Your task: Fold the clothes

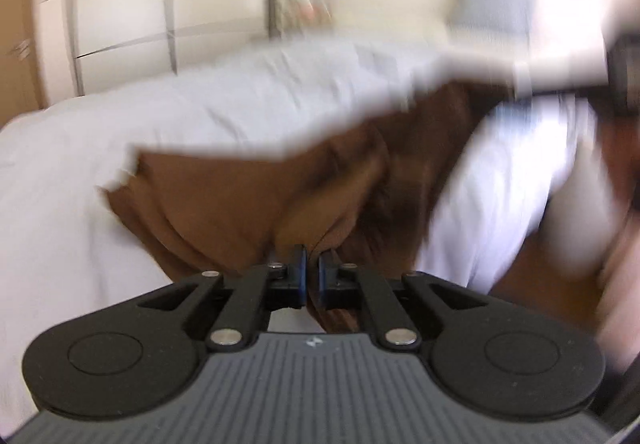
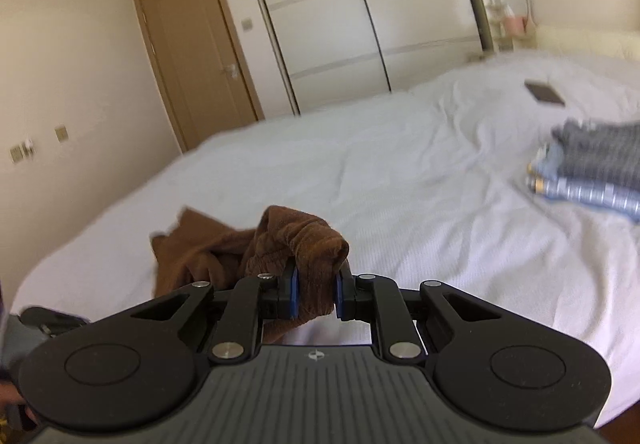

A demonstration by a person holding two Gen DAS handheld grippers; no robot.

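Observation:
A brown garment point(image 1: 256, 196) hangs and spreads over the white bed point(image 1: 200, 108) in the blurred left wrist view. My left gripper point(image 1: 312, 268) is shut on a pinched edge of it, with cloth showing between the pads. In the right wrist view my right gripper point(image 2: 316, 292) is shut on a bunched ribbed end of the same brown garment point(image 2: 312, 244), held above the white bed point(image 2: 400, 184). The rest of the cloth trails to the left. The other gripper point(image 2: 52, 320) shows at the lower left edge.
A stack of folded grey and blue striped clothes point(image 2: 596, 168) lies on the bed at the right. A dark phone-like slab point(image 2: 544, 92) lies farther back. A wardrobe point(image 2: 360, 16) and a brown door point(image 2: 196, 48) stand beyond the bed.

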